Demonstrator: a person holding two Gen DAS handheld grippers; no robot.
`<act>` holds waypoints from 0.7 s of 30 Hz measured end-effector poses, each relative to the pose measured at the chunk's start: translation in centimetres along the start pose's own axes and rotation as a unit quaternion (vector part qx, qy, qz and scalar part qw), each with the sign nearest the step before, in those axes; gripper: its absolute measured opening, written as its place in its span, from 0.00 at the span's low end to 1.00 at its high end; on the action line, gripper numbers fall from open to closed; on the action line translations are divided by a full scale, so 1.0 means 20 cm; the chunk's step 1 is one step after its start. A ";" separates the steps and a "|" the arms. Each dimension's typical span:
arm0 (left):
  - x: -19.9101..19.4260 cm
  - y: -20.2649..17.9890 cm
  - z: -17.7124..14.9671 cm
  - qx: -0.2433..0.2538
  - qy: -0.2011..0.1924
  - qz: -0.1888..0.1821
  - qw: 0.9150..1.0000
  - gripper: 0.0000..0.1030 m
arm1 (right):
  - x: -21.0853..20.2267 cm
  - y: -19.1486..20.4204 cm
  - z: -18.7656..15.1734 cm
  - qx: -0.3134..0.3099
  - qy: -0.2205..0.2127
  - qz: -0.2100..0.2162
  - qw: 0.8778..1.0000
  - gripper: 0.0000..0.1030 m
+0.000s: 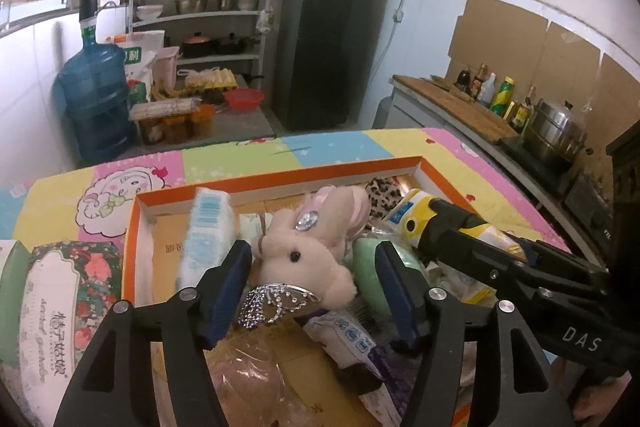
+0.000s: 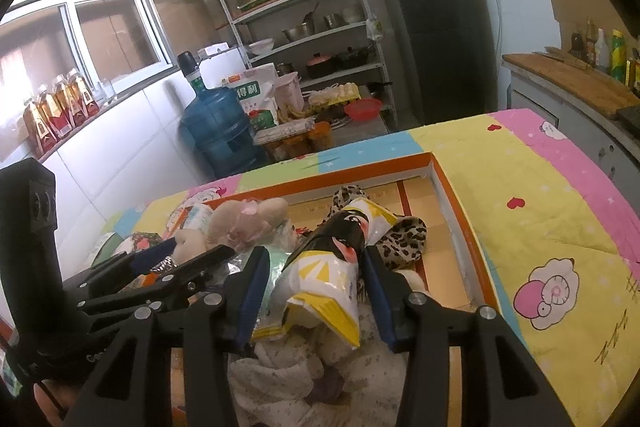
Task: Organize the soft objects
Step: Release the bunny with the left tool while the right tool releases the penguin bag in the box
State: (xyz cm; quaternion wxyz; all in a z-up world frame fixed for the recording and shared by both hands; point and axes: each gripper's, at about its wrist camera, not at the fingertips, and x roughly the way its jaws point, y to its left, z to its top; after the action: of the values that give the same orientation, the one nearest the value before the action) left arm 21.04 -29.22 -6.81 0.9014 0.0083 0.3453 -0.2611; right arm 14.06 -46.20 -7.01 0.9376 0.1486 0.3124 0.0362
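Note:
A shallow orange-rimmed cardboard box [image 1: 280, 175] [image 2: 452, 195] lies on a colourful quilt and holds soft items. My left gripper [image 1: 312, 251] [image 2: 196, 250] is open. A pink plush rabbit [image 1: 304, 247] [image 2: 240, 223] with a rhinestone bow lies between its blue pads, with a gap on each side. My right gripper [image 2: 315, 255] [image 1: 434, 223] is shut on a yellow, white and black packet [image 2: 328, 267] [image 1: 412, 215], lifted at a slant over the box. A leopard-print cloth [image 2: 404, 239] [image 1: 384, 193] lies behind it.
In the box are a blue-and-white tissue pack [image 1: 208, 227], a mint-green pad [image 1: 370, 267], a clear pouch [image 1: 348, 341] and a white floral cloth [image 2: 280, 371]. A floral tissue box [image 1: 60, 287] sits left of it. Beyond stand a water jug [image 1: 96, 95], shelves [image 1: 204, 15], fridge [image 1: 324, 39] and counter [image 1: 460, 103].

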 end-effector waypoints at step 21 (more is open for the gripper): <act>-0.31 -0.03 -0.02 0.006 -0.046 -0.008 0.999 0.64 | -0.28 0.15 0.00 -0.032 -0.044 -0.012 0.998 0.47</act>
State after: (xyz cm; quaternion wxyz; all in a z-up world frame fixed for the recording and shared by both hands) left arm 16.56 -26.79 -3.10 0.9143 -0.0014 0.3018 -0.2701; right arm 9.69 -44.14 -2.92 0.9551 0.1165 0.2710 0.0281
